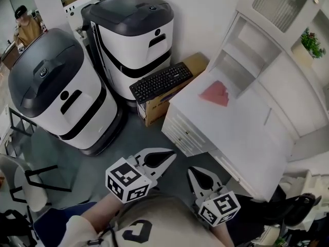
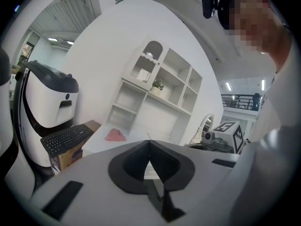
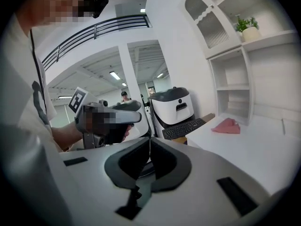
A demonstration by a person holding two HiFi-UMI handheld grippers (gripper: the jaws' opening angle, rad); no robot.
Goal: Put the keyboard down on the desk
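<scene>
Well ahead of both jaw tips, the black keyboard (image 1: pixel 161 82) lies on a cardboard box (image 1: pixel 154 111), just beside the left edge of the white desk (image 1: pixel 241 133) but not on it. So the task is at zero: reach, grasp, lift, carry and set-down are all yet to do. I read the left gripper (image 1: pixel 167 157) and right gripper (image 1: pixel 194 174) as clenched tight w/ nothing btwn the pads, both low by the torso. Room-wise, the desk top ahead-right of the jaws is mostly bare; only a pink cloth (image 1: pixel 216 93) sits at the far end by the hutch shelves (image 1: pixel 247 55). Tight spot, imo: the keyboard's far side is close to a white-and-black floor unit (image 1: pixel 136 40), w/ a second unit (image 1: pixel 56 91) ahead-left of the jaws. I'd come in from the near edge and mind the desk corner.
</scene>
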